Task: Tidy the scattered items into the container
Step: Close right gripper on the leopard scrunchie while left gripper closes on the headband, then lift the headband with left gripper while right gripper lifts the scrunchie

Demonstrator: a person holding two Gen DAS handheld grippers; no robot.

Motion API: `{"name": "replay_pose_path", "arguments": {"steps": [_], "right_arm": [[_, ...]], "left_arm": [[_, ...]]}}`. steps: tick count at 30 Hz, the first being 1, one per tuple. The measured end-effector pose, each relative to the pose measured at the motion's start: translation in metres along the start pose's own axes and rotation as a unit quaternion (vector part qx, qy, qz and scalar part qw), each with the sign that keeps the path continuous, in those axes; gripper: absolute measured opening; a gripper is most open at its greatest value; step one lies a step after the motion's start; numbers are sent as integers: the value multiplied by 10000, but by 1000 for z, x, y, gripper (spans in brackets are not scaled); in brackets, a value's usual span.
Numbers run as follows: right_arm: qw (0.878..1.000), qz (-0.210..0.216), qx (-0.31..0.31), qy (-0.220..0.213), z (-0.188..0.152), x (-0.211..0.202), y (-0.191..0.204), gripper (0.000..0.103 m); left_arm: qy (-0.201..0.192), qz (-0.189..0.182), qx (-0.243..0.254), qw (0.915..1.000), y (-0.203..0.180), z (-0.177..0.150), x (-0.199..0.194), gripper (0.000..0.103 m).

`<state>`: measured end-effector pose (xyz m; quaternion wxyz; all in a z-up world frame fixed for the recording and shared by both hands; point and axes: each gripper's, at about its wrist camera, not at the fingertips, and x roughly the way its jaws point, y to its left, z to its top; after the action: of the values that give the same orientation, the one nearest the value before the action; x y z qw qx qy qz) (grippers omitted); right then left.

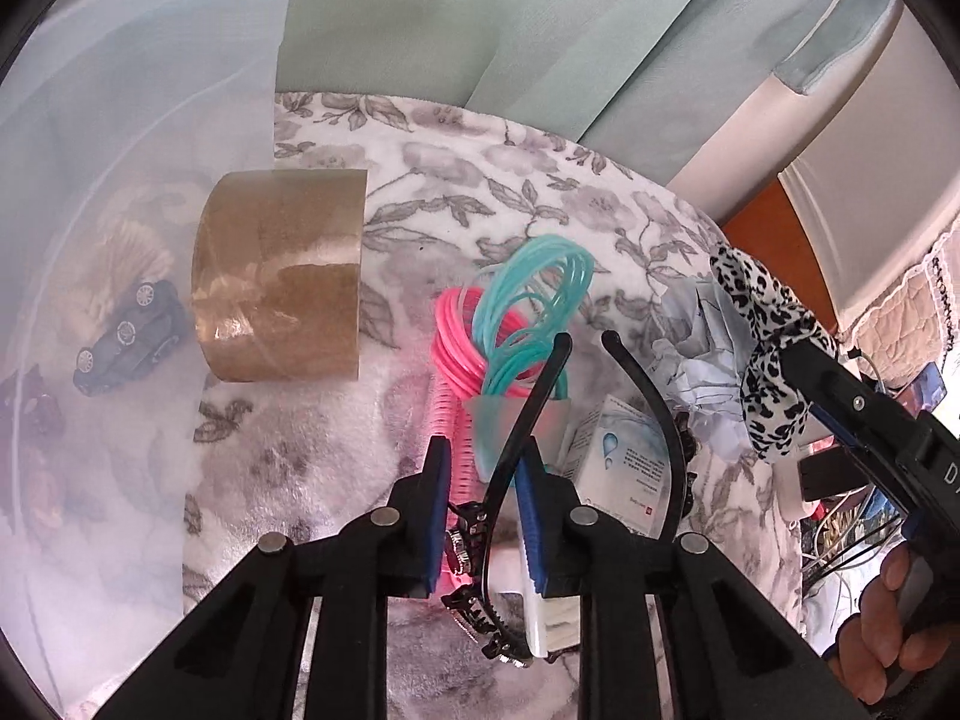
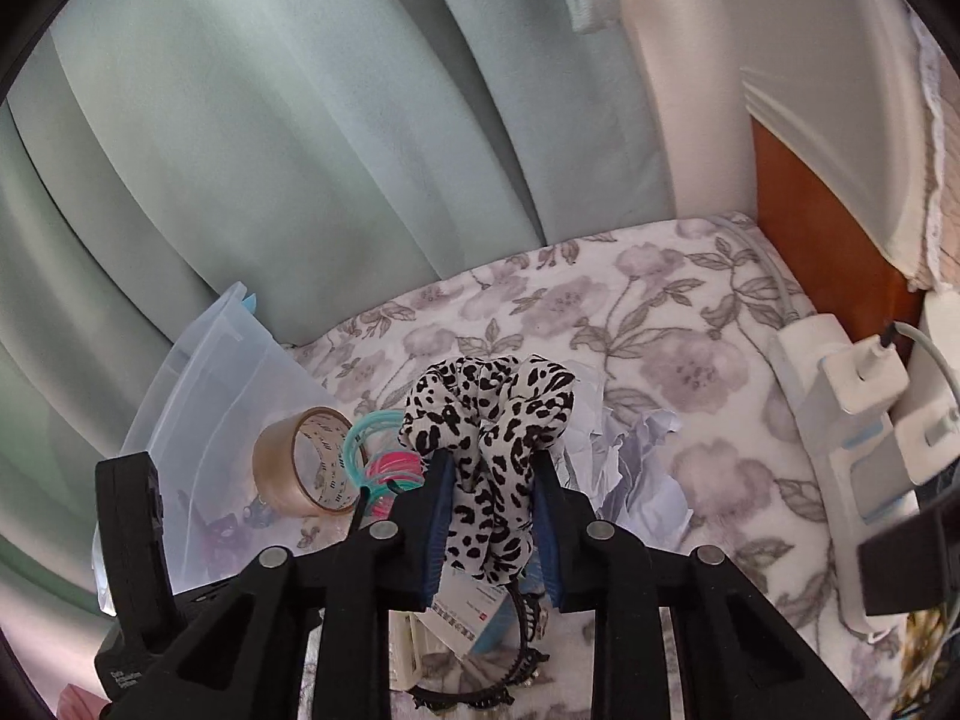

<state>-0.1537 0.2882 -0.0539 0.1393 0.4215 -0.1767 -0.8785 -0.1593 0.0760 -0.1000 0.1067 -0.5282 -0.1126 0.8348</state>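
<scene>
The things are carried on a floral blanket (image 2: 690, 324), which is bounded at its far edge by hanging green curtains (image 2: 270, 150) and at its right edge by a white power strip (image 2: 840, 420) against a wooden panel; the widest bare stretch is seen toward the far right corner. At the left edge a translucent container (image 2: 204, 384) is set, its wall close to the clutter, and a toy car (image 1: 129, 333) is seen through it. A roll of brown tape (image 1: 282, 276) is stood on edge just beside the container wall. Both claws are angled steeply downward over the near part of the blanket, side by side. The right claw (image 2: 489, 492) is pressed onto a leopard-print scrunchie (image 2: 489, 414), which is raised clear of the crumpled paper (image 2: 636, 456) behind it, while part of a hand (image 1: 876, 630) is seen on its handle. The left claw (image 1: 480, 516) is narrowed around a black headband (image 1: 654, 396) whose one arm runs up between the blue pads; whether the pads press on it cannot be told. Just beyond its tips lie the teal and pink hair ties (image 1: 516, 312), a pink roller (image 1: 453, 420) and a small white box (image 1: 618, 462).
</scene>
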Motion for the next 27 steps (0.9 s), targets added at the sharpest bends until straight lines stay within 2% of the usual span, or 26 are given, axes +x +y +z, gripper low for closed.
{"name": "replay_pose_path", "arguments": {"steps": [4,8,27], "right_arm": [[9997,-90,215,-21,-7,-16,-11,27],[9993,-142,316,-109,-13,-35,-17,27],[9968,6,405,-686,-28,-116,-11,27]], "left_arm": [[-52,1,131,9999,-10,-2,-9,19],[-196,-54,303,9993,-25,-4,-26,13],[-904,-100,1036,9905,-81,-19,-109,8]]}}
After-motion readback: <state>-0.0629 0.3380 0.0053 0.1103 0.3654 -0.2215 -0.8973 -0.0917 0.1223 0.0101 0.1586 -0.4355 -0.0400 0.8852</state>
